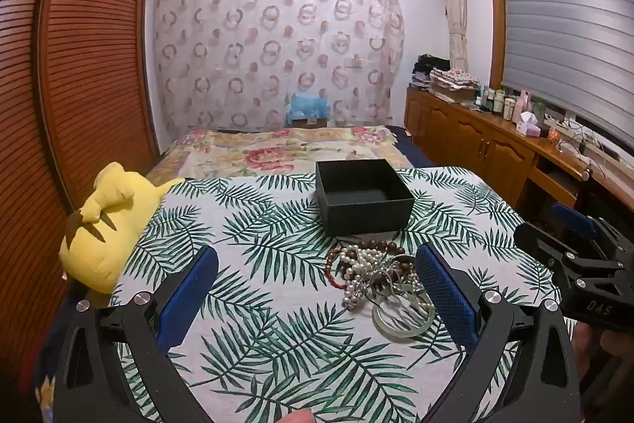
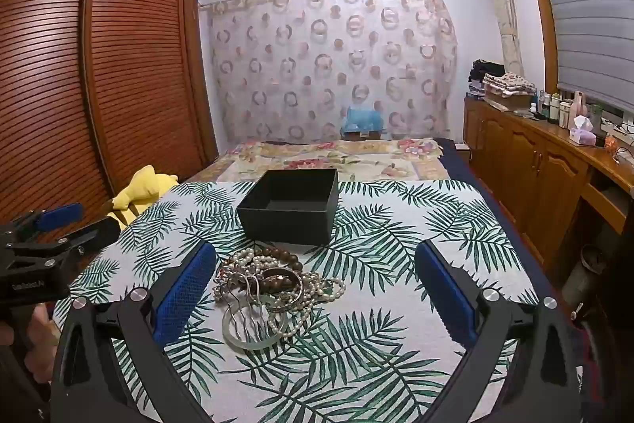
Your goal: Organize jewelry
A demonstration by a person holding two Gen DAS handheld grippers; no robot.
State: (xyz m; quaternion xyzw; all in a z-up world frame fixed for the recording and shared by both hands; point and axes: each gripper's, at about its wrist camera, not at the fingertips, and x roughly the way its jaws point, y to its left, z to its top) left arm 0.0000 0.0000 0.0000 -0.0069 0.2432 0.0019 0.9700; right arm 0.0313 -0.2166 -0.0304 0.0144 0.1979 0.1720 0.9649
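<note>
A tangled pile of jewelry (image 1: 380, 274) lies on the leaf-print cloth (image 1: 257, 335): pearl strands, brown wooden beads, a red cord bracelet (image 1: 332, 266), a pale green bangle (image 1: 402, 322). Just behind the pile stands an open black box (image 1: 362, 197) with nothing inside. My left gripper (image 1: 317, 288) hovers open above the cloth, its right pad beside the pile. In the right wrist view the same pile (image 2: 273, 284), bangle (image 2: 253, 337), a metal hair comb (image 2: 247, 308) and the box (image 2: 291, 205) show. My right gripper (image 2: 317, 288) is open, the pile near its left pad.
A yellow plush toy (image 1: 103, 228) lies at the cloth's left edge. Behind is a bed with a floral cover (image 1: 285, 149). A louvred wooden wardrobe (image 1: 91, 66) stands left. A wooden cabinet (image 1: 487, 141) with bottles and a tissue box runs along the right.
</note>
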